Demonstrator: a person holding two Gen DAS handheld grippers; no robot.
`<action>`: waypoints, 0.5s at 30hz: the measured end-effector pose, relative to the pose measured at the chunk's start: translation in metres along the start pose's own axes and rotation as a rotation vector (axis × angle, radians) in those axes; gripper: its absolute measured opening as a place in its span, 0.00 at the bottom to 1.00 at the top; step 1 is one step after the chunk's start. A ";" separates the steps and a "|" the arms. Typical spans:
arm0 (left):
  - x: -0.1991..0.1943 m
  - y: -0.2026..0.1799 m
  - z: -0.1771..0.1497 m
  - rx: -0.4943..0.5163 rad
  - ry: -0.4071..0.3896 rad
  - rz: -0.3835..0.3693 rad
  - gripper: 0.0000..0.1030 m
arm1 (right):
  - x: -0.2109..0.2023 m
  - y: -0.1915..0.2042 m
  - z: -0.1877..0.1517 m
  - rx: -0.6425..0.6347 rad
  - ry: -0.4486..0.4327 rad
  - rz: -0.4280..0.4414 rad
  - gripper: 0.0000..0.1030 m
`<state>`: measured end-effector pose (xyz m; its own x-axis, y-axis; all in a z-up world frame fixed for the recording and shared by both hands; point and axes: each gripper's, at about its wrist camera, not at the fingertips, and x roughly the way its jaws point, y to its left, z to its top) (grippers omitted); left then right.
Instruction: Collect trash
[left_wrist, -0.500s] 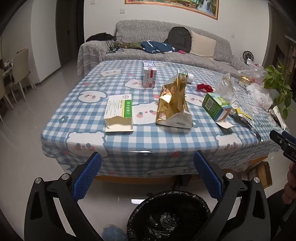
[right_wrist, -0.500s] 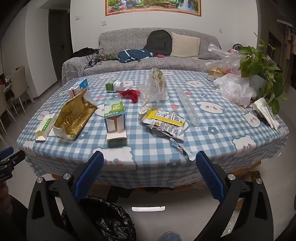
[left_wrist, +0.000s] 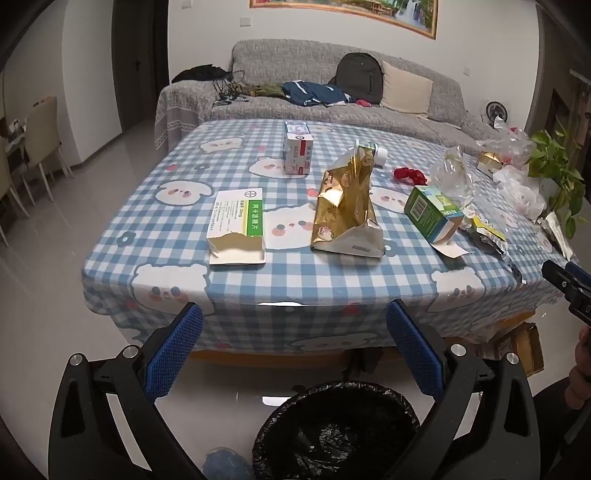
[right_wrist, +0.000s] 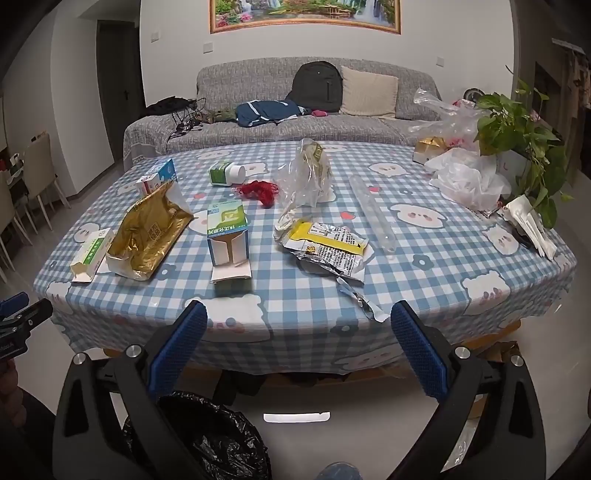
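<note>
Trash lies scattered on the checked tablecloth (left_wrist: 295, 280): a white and green medicine box (left_wrist: 238, 225), a gold foil bag (left_wrist: 343, 206), a green carton (left_wrist: 432, 212), a red and white box (left_wrist: 298, 152). The right wrist view adds a yellow crumpled wrapper (right_wrist: 325, 247), clear plastic (right_wrist: 308, 177) and red netting (right_wrist: 260, 190). A bin with a black liner (left_wrist: 334, 428) stands on the floor before the table. My left gripper (left_wrist: 293, 350) hangs open above the bin. My right gripper (right_wrist: 297, 347) is open too, empty, short of the table edge.
A potted plant (right_wrist: 521, 136) and white plastic bags (right_wrist: 469, 177) crowd the table's right end. A grey sofa (right_wrist: 295, 110) with a backpack stands behind. Dining chairs (left_wrist: 40, 140) line the left wall. Cardboard (left_wrist: 517, 347) sits under the table.
</note>
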<state>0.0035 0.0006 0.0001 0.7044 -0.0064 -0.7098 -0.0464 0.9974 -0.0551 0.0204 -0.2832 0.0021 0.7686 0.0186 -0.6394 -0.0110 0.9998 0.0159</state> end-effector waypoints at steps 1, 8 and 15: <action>0.000 0.000 0.000 -0.002 0.002 0.002 0.94 | 0.000 0.000 0.000 0.000 0.000 0.000 0.93; -0.001 -0.002 -0.001 0.006 -0.002 -0.005 0.94 | -0.003 0.001 0.000 0.001 -0.004 -0.003 0.93; -0.001 -0.004 -0.001 0.009 0.000 -0.006 0.94 | -0.004 0.000 0.000 0.002 -0.006 -0.003 0.93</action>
<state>0.0023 -0.0035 -0.0001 0.7049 -0.0127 -0.7091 -0.0353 0.9980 -0.0529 0.0172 -0.2831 0.0050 0.7727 0.0155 -0.6346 -0.0076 0.9999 0.0152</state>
